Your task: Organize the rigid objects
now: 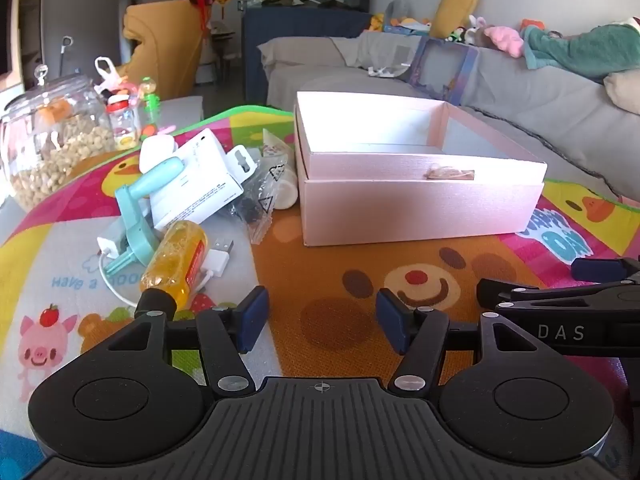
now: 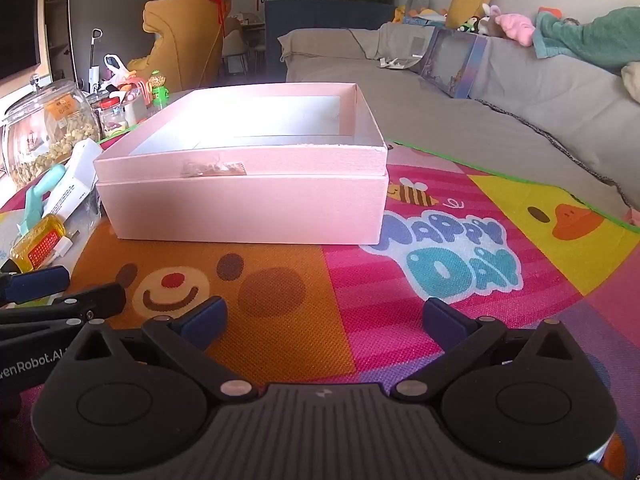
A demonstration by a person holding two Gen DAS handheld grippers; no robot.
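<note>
An open pink box (image 1: 420,208) (image 2: 244,208) stands empty on the colourful play mat. Left of it lies a pile: an amber bottle (image 1: 178,264) (image 2: 36,246), a teal plastic tool (image 1: 138,216) (image 2: 36,196), a white carton (image 1: 196,178) (image 2: 74,180), a white USB cable (image 1: 216,260) and a clear plastic bag (image 1: 262,192). My left gripper (image 1: 322,322) hangs open over the mat just right of the bottle, nothing between its blue pads. My right gripper (image 2: 324,322) is open and empty in front of the box; its fingers (image 1: 560,300) show at the left view's right edge.
A glass jar of snacks (image 1: 52,140) (image 2: 44,128) and small bottles (image 1: 124,120) stand behind the pile. A grey sofa (image 1: 520,92) with toys and a framed box runs along the back right. The mat (image 2: 460,280) spreads bare before the box.
</note>
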